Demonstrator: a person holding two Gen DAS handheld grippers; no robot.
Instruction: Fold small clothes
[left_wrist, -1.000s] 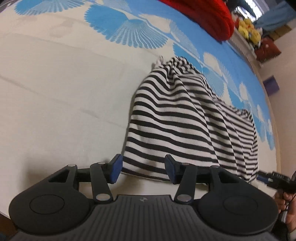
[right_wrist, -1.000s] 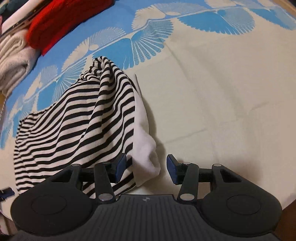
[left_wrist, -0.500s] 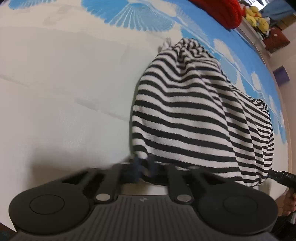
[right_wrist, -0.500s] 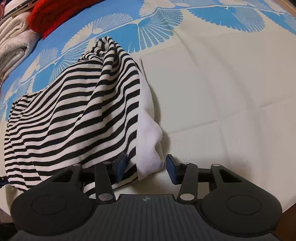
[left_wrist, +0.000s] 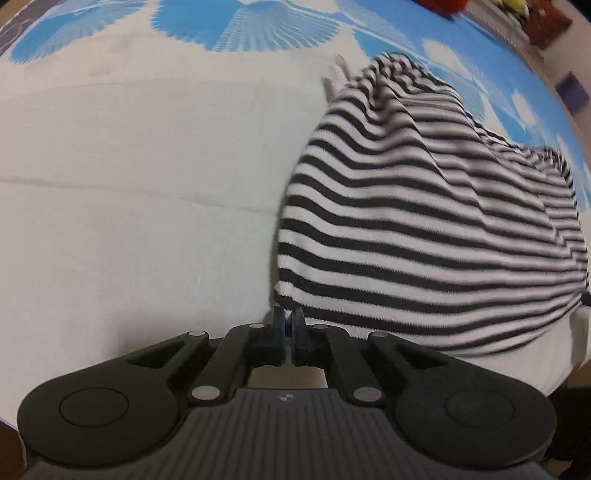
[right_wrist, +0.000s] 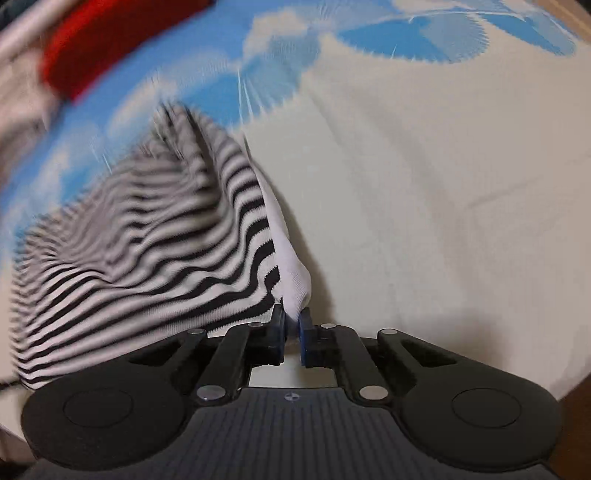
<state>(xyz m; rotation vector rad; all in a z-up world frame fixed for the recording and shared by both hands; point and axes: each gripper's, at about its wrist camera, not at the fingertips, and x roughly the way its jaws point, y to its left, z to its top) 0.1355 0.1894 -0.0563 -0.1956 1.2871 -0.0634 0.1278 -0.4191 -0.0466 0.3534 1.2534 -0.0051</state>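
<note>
both tongs, left (left_wrist: 288, 318) and right (right_wrist: 291, 318), pinch the striped garment's (left_wrist: 424, 221) near edge.

- A bed (left_wrist: 129, 229) fills both views; its cover is cream-white, with faint creases running across it ahead of the fingers
- Farther ahead of the fingers the cover (right_wrist: 424, 192) turns bright blue, printed with pale fan or shell shapes (left_wrist: 255, 26)
- A red cloth heap (right_wrist: 110, 48) lies at the far left in the right wrist view, with pale folded fabric (right_wrist: 22, 110) just beside it; both are blurred
- In the left wrist view, far right of the fingers, a pale wall or floor strip holds a small purple block (left_wrist: 572, 88); yellow and dark red things at the top edge are too blurred to name
- Light is soft and even
</note>
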